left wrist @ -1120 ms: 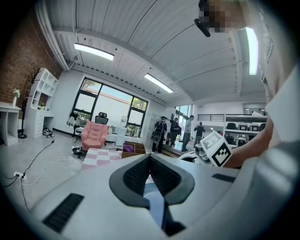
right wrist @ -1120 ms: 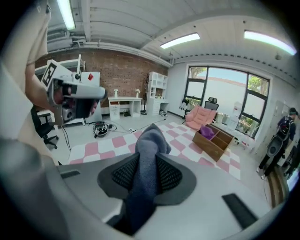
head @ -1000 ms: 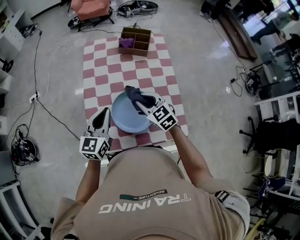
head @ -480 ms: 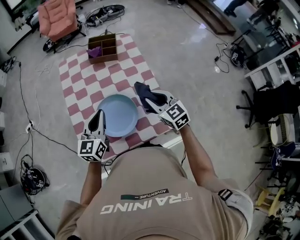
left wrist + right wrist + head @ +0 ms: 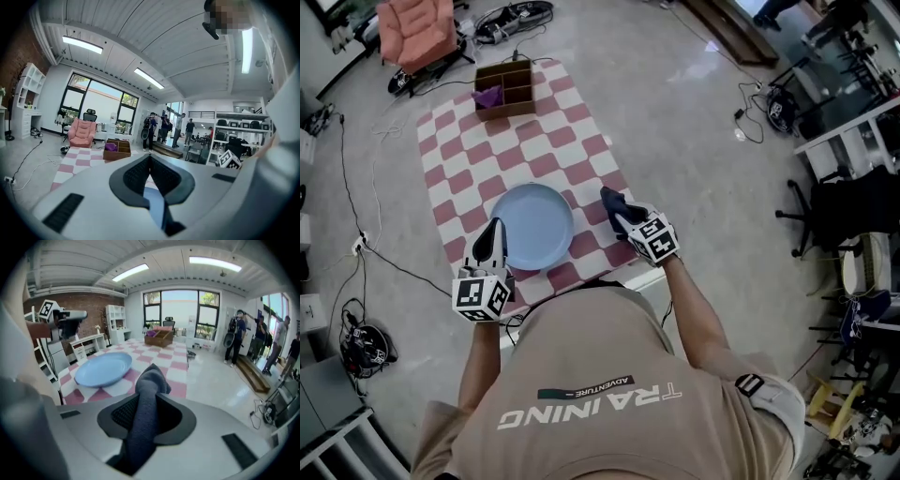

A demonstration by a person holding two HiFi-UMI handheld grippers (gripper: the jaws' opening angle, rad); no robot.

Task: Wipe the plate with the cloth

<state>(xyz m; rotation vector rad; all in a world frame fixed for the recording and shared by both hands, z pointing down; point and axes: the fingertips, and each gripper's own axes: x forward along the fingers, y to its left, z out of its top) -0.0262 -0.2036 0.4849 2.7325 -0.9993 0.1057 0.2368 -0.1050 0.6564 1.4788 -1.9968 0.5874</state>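
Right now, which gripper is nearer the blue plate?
Left. The left gripper is at the left rim of the plate, jaws together. The right gripper, shut on the cloth, is off to the plate's right, with checkered mat showing between them.

**Support Surface: Table and Items on It**

The table (image 5: 455, 131) is covered from edge to edge by a tablecloth (image 5: 581, 112) checked in red and white. The tablecloth lies flat. Two items rest directly on it:

1. A pale blue plate (image 5: 532, 226) sits upright and empty toward the near end of the table.
2. A brown box (image 5: 504, 89) with inner dividers stands at the far end, well apart from the plate. A purple item (image 5: 487, 95) lies in one compartment on the box's left side, as the head view shows it.
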